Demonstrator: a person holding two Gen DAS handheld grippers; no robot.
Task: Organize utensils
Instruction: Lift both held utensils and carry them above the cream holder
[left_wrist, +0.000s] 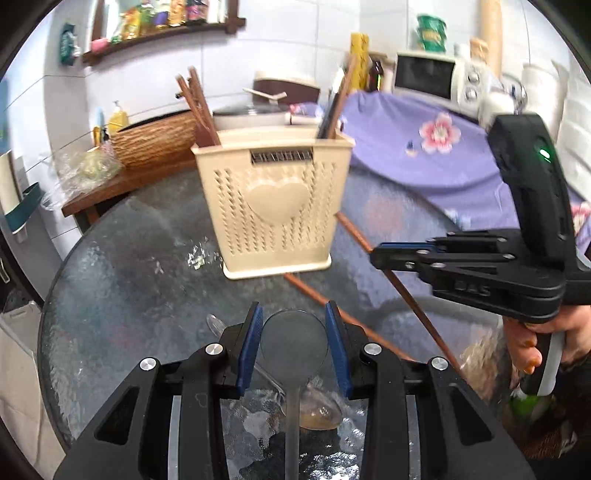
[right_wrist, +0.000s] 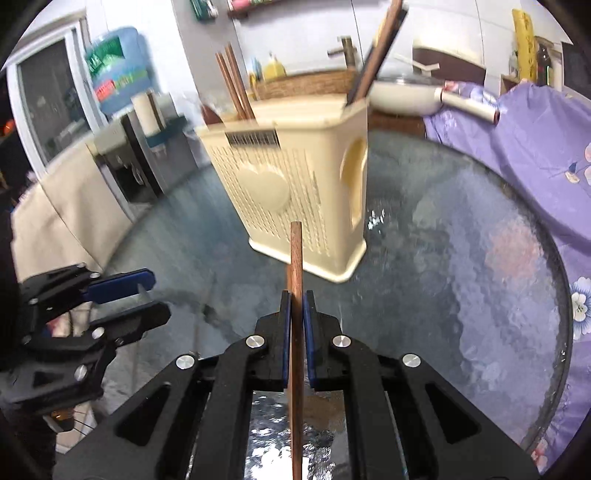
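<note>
Left tongs (left_wrist: 294, 336) around spoon (left_wrist: 293, 341), right tongs (right_wrist: 297, 325) around chopstick (right_wrist: 295, 280)

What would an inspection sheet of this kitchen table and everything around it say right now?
Surface: round glass table, textured and reflective.
Job's things: beige utensil holder standing upright with chopsticks already in it; grey spoon; brown chopstick; two more chopsticks on the table; a clear spoon lying below the left one.
Clutter: nothing seen on the table beyond utensils.
Grippers: left hand-held gripper closed on the grey spoon's bowl; right hand-held gripper shut on the brown chopstick.
Cables: nothing seen.
Surroundings: purple floral cloth, microwave, woven basket, water bottle, wall shelf.
</note>
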